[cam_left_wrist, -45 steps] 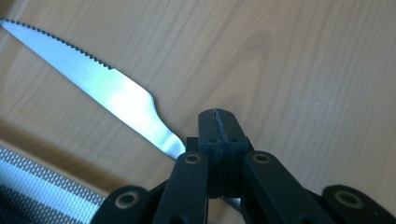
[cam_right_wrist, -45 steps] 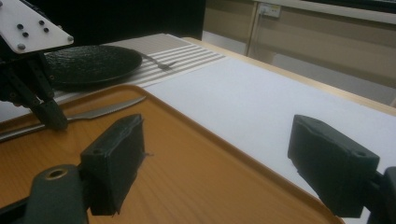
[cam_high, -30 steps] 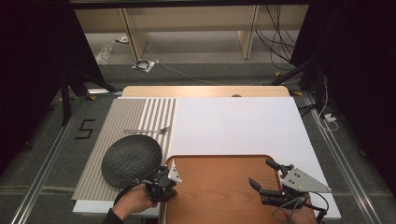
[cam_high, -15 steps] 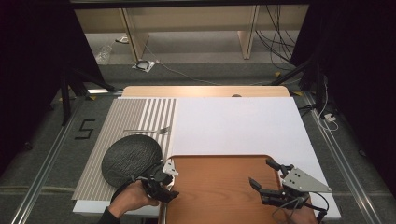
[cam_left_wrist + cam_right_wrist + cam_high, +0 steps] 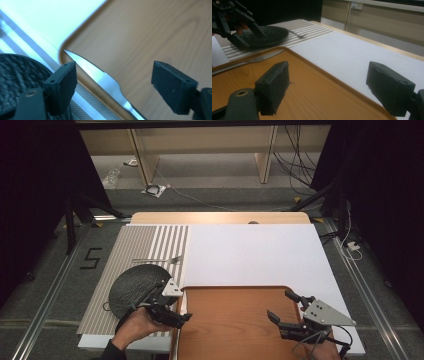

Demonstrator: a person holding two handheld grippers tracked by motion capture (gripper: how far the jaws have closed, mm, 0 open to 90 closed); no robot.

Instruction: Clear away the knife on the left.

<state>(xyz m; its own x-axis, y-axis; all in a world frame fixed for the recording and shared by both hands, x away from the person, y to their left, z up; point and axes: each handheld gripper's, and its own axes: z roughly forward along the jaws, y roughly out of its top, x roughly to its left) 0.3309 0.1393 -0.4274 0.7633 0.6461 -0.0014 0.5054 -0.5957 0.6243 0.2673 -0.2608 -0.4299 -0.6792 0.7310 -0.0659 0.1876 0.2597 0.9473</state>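
The table knife (image 5: 105, 81) is lying on the left rim of the wooden tray (image 5: 235, 320), blade pointing toward the tray's far left corner, handle running back toward the person. It is resting half on the rim rather than flat on the tray floor, likely because it is being set down at the edge nearest the place setting it came from. In the right gripper view the same knife (image 5: 249, 61) is showing along that rim.

The left gripper (image 5: 112, 82) is hanging just above the knife. Its jaws have just been opening and are now standing wide; the blade is lying between them, with clear gaps on both sides, so nothing is pinched. In the high view the left gripper (image 5: 172, 315) is sitting over the tray's left edge, just beside the dark round plate (image 5: 137, 287).

The plate is sitting on the striped placemat (image 5: 145, 245), with a fork (image 5: 160, 260) lying beyond it, apart from the plate. Mat and tray are both lying on the white sheet covering the desk (image 5: 250, 252).

The right gripper (image 5: 289, 312) is hovering over the tray's right part, jaws spread, empty. Whether its lower jaw is touching the tray surface is not clear from this angle; probably not.
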